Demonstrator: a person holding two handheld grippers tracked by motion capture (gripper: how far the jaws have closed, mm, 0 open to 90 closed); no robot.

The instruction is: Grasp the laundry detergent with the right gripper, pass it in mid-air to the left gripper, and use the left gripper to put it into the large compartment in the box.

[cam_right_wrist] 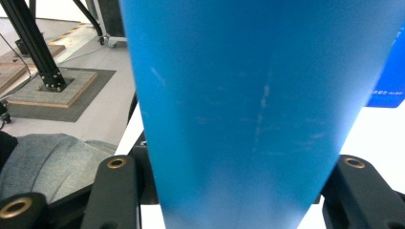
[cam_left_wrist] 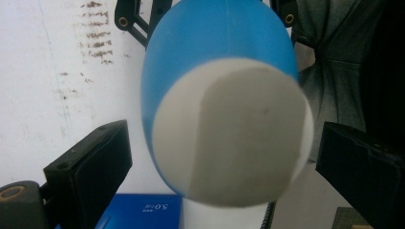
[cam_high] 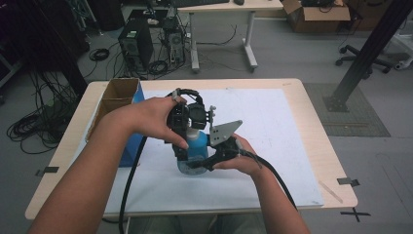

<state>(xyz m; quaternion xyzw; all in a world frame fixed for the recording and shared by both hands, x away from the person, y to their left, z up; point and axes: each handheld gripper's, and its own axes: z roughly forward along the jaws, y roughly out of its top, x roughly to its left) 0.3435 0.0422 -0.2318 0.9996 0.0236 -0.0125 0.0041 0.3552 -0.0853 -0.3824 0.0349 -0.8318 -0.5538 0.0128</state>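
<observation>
A blue bottle (cam_high: 197, 146) stands upright mid-bench on the white mat (cam_high: 272, 141). The right gripper (cam_high: 207, 161) pinches its body between both fingers. The left gripper (cam_high: 182, 127) hangs over its white cap (cam_left_wrist: 231, 133), fingers spread either side.

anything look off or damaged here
Mostly no. The blue bottle stands upright between both grippers with nothing spilled. Its side shows faint pale scuffs in the right gripper view, and the white mat carries brown smudges.
</observation>
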